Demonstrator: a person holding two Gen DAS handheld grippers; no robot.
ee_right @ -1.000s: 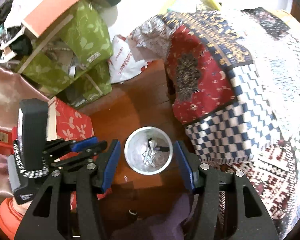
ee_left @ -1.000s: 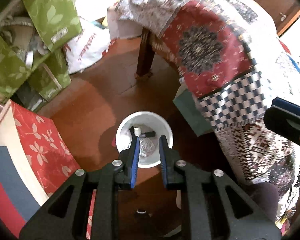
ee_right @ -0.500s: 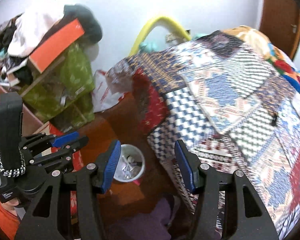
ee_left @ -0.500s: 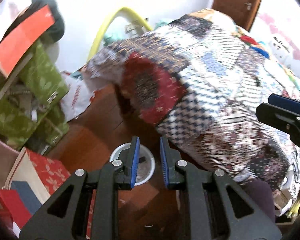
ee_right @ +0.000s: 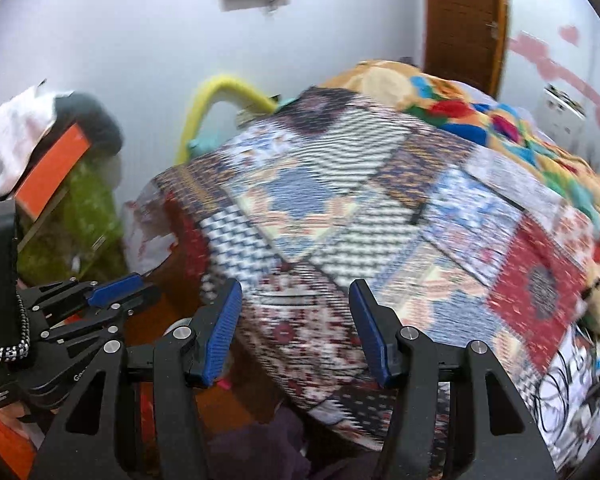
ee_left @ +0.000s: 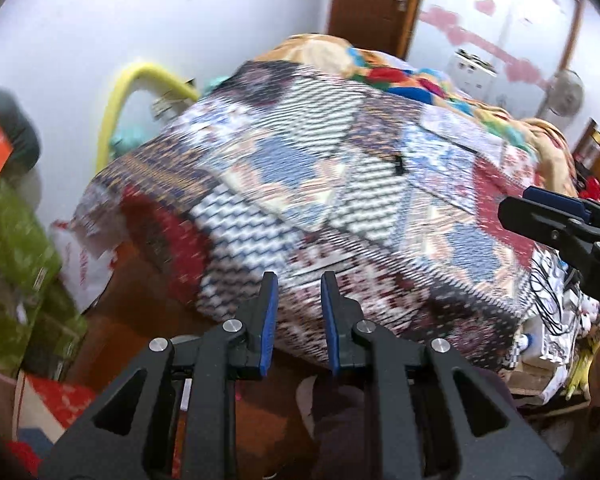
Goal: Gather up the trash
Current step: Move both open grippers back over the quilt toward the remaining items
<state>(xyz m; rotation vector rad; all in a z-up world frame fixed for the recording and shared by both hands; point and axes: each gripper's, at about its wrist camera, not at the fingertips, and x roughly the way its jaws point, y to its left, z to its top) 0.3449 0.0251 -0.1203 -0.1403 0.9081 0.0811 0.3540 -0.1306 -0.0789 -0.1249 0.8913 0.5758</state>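
The left gripper (ee_left: pixel 298 322), jaws narrowly parted and holding nothing, points at a patchwork quilt (ee_left: pixel 340 200) filling the centre of the frame. The right gripper (ee_right: pixel 296 330), jaws wide and empty, faces the same quilt. A sliver of the white trash bin (ee_right: pixel 179 325) shows at lower left of the right wrist view, just beyond the left-hand pad (ee_right: pixel 222 330). Green bags (ee_right: pixel 88 216) sit at left, a wooden door (ee_right: pixel 462 16) at upper right. Both views are blurred.

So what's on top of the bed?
A patchwork quilt covers it, with a bright flowery blanket bunched behind. The mattress underneath is hidden.
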